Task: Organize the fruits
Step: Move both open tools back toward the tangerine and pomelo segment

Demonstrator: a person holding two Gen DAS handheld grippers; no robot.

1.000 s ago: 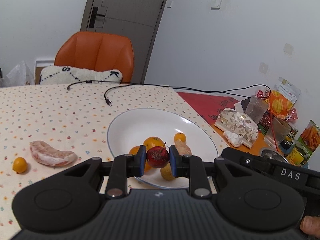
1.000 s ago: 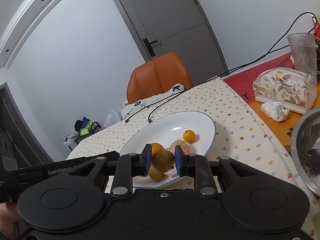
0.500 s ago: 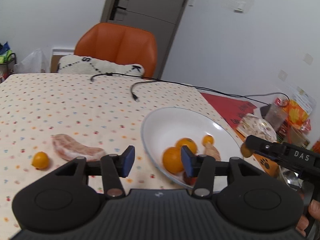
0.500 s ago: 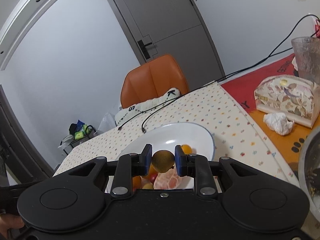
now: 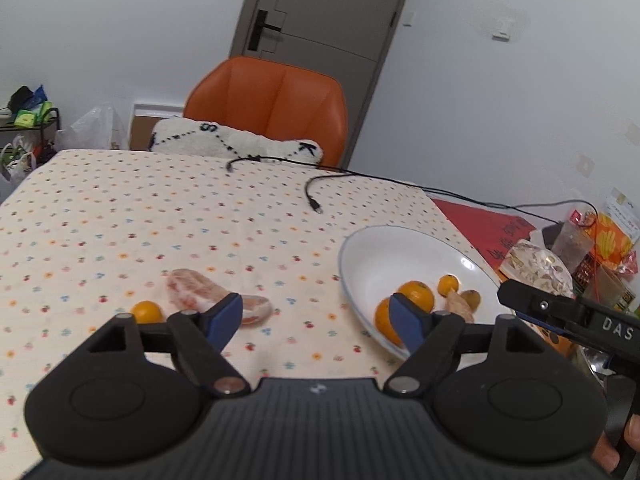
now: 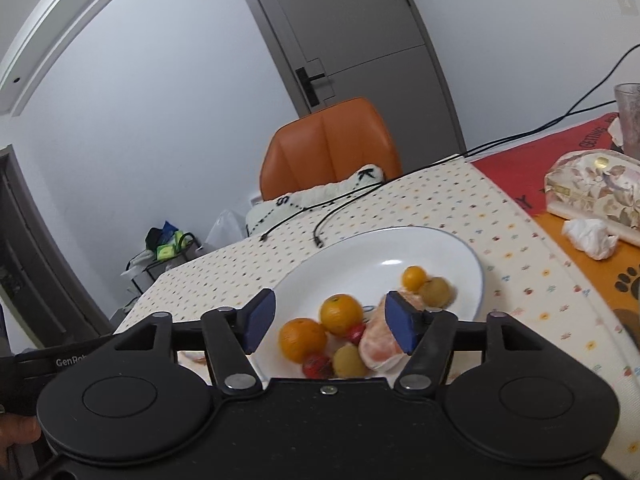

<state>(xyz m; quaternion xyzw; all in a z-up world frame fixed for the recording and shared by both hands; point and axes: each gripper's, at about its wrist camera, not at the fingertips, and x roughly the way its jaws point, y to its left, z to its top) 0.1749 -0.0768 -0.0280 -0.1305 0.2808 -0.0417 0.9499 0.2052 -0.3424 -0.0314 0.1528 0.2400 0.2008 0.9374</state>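
Fruits lie partly in the white plate (image 5: 362, 258) at the right centre of the left wrist view and partly on the dotted cloth of the desk (image 5: 120, 216). In the plate sit two oranges (image 5: 416, 295), a small kumquat (image 5: 447, 284), a brownish-green round fruit (image 5: 471, 298) and a peeled segment beside them. Left of the plate, at lower centre, a peeled pomelo segment (image 5: 200, 290) rests on the cloth, with a loose kumquat (image 5: 147, 311) just beside it at its left. The left hand-held gripper (image 5: 316, 322) is spread wide with nothing between its blue pads. The other tool's black arm reaches in from the right edge.

In the right wrist view, the same plate (image 6: 460, 252) fills the centre. It holds two oranges (image 6: 341, 314), two small red fruits (image 6: 317, 364), two yellow-green round fruits (image 6: 350, 360), a kumquat (image 6: 414, 277) and a peeled pomelo piece (image 6: 378, 346). The right hand-held gripper (image 6: 328, 326) hangs over the plate's near side, its jaws wide apart and holding nothing. A floral tissue box (image 6: 596, 188) and a crumpled tissue (image 6: 590, 237) lie at the right edge; an orange chair (image 6: 328, 148) stands behind the desk.
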